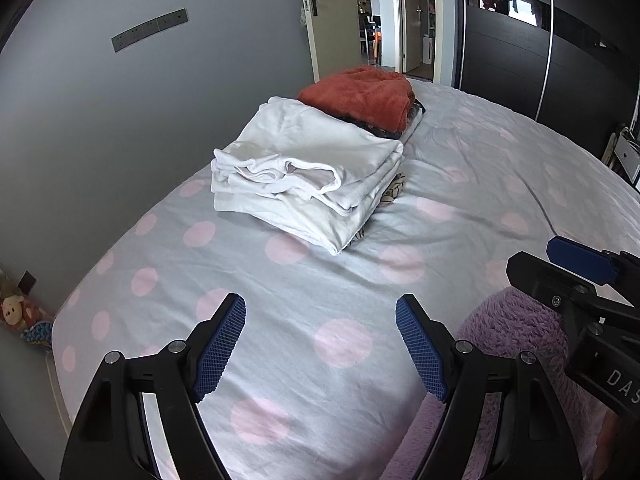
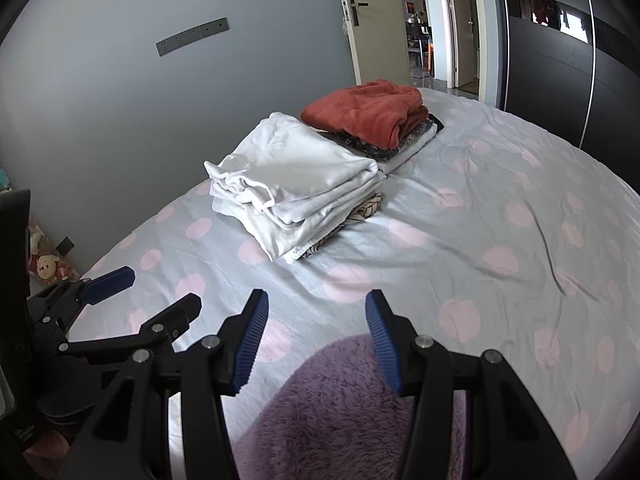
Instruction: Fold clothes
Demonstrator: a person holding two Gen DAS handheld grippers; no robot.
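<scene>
A fluffy purple garment (image 2: 344, 404) lies at the near edge of the bed, under my right gripper (image 2: 316, 300), which is open and holds nothing. In the left wrist view the same purple garment (image 1: 516, 340) shows at the lower right, beside my open, empty left gripper (image 1: 320, 306). My right gripper (image 1: 560, 256) shows there above the purple garment. My left gripper (image 2: 156, 284) appears at the left of the right wrist view. A folded white stack (image 1: 308, 172) (image 2: 296, 184) rests mid-bed, with a folded rust-red garment (image 1: 360, 94) (image 2: 368, 110) on dark clothes behind it.
The bed's grey sheet with pink dots (image 1: 328, 280) (image 2: 500, 240) stretches to the right. A grey wall (image 1: 120, 120) runs along the left side. A dark wardrobe (image 1: 520, 40) and an open doorway (image 1: 380, 20) stand behind. Soft toys (image 1: 16, 312) sit on the floor at left.
</scene>
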